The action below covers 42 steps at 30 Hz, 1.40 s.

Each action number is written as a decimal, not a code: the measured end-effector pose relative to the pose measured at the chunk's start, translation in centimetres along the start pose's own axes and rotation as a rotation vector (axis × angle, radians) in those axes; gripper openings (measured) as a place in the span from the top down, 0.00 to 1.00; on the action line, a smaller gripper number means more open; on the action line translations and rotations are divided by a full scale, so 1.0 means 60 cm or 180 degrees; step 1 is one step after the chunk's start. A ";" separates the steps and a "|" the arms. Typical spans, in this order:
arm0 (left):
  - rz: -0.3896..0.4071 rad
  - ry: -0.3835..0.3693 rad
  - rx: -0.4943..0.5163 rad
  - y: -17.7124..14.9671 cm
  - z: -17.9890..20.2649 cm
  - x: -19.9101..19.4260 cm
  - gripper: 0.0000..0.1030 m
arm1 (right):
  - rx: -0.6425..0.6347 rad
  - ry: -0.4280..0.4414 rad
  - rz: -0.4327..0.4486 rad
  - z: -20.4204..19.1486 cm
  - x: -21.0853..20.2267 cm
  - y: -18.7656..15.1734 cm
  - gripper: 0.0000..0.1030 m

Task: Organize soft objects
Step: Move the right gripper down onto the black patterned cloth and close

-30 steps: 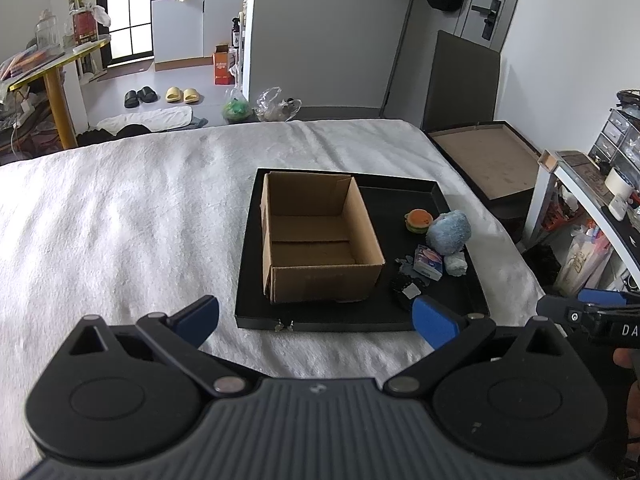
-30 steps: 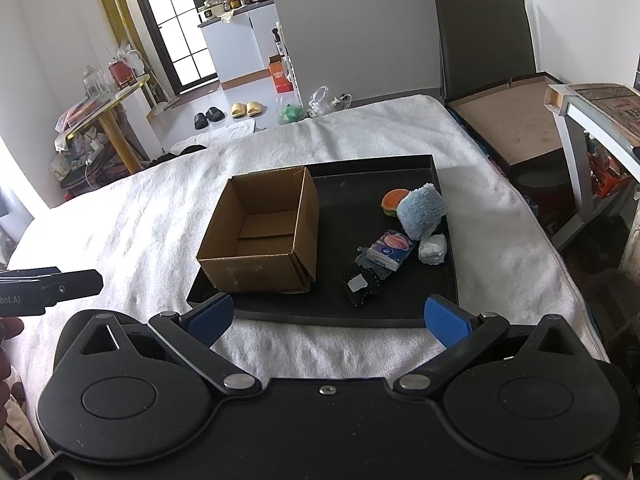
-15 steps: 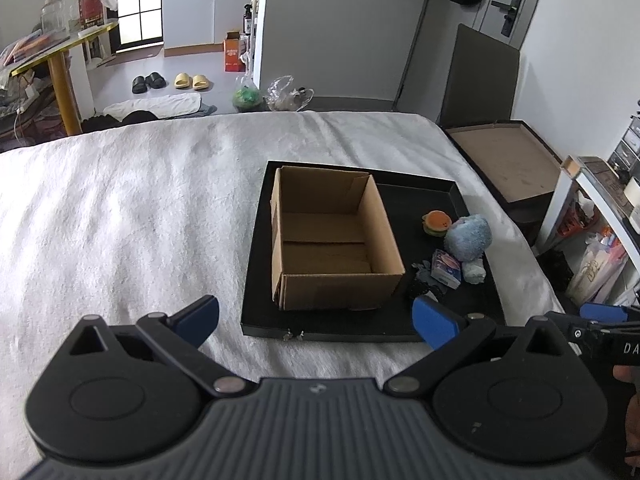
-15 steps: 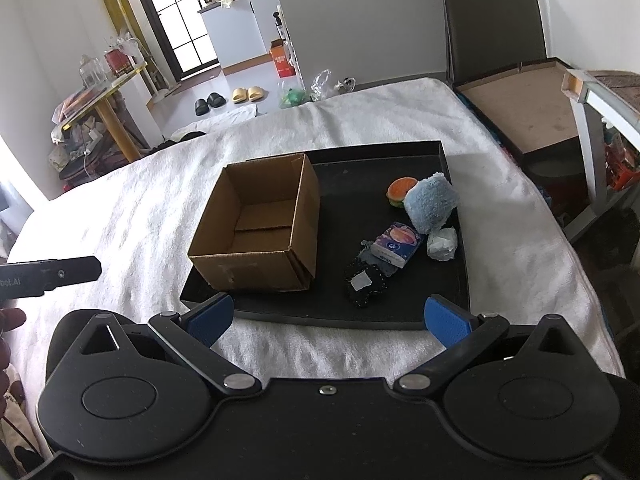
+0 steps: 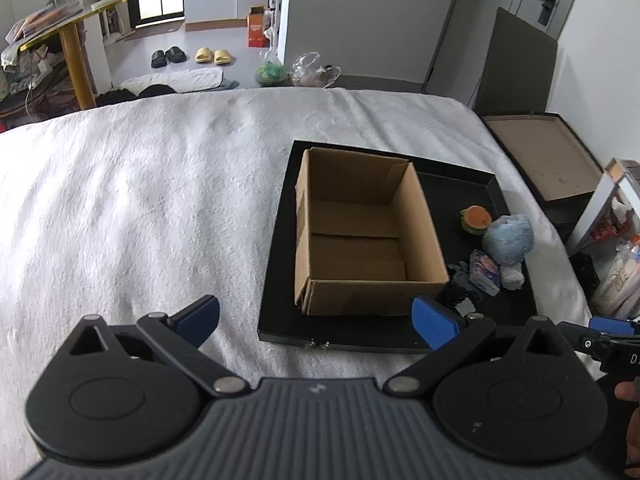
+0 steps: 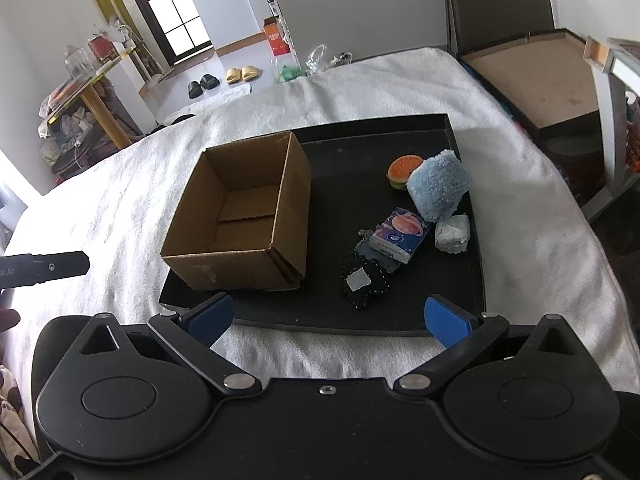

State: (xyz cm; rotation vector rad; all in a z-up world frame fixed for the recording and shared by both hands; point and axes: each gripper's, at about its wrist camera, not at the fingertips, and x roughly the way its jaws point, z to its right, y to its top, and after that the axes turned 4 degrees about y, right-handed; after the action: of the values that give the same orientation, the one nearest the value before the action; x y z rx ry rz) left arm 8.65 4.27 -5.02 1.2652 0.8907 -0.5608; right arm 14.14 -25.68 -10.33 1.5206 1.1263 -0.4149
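Note:
An open, empty cardboard box [image 6: 244, 216] [image 5: 364, 232] stands on the left part of a black tray [image 6: 332, 308] [image 5: 276, 280]. To its right on the tray lie a burger toy [image 6: 404, 170] [image 5: 475, 219], a fluffy blue cloth [image 6: 439, 189] [image 5: 509, 238], a purple tissue pack [image 6: 400, 235] [image 5: 485, 271], a white crumpled wad [image 6: 452, 234] [image 5: 512, 276] and a black fabric piece with a white tag [image 6: 364, 282]. My left gripper [image 5: 316, 316] is open and empty, in front of the tray's near edge. My right gripper [image 6: 326, 316] is open and empty, just short of the tray's near rim.
The tray rests on a bed with a white fuzzy cover [image 5: 140, 200]. A brown board in a black frame [image 6: 532, 80] and a shelf unit [image 6: 616, 92] stand off the bed's right side. A yellow table [image 5: 72, 32] and slippers are on the floor beyond.
Both grippers have moved forward toward the tray, so the box and soft objects look closer and larger. Both stay open and empty. Nothing on the tray has moved.

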 end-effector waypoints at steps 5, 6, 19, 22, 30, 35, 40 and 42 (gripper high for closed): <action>-0.0072 0.0061 -0.0069 0.007 -0.008 0.033 0.02 | 0.0068 0.0027 -0.0064 0.017 0.032 0.009 0.00; -0.0099 0.0067 -0.0083 0.008 -0.009 0.040 0.03 | 0.0082 0.0035 -0.0074 0.020 0.038 0.010 0.00; -0.0232 0.0122 -0.0148 0.032 -0.008 0.123 0.13 | 0.0361 0.0127 -0.0310 0.062 0.132 0.024 0.12; -0.0264 0.0156 -0.0154 0.035 -0.007 0.142 0.19 | 0.0416 0.0140 -0.0365 0.071 0.152 0.026 0.14; -0.0360 0.0203 -0.0226 0.041 -0.009 0.194 0.42 | 0.0715 0.0243 -0.0529 0.099 0.206 0.023 0.25; -0.0427 0.0205 -0.0246 0.045 -0.007 0.227 0.48 | 0.0778 0.0153 -0.0586 0.116 0.238 0.018 0.30; -0.0492 0.0214 -0.0239 0.044 -0.006 0.257 0.59 | 0.0769 0.0097 -0.0619 0.124 0.260 0.016 0.33; -0.0508 0.0213 -0.0238 0.042 -0.005 0.268 0.65 | 0.0757 0.0104 -0.0613 0.125 0.265 0.016 0.36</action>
State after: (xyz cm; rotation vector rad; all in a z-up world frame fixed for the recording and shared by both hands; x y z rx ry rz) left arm 19.56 6.92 -16.83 1.1573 1.0658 -0.6080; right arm 24.90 -25.69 -24.26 1.6339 1.2902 -0.6773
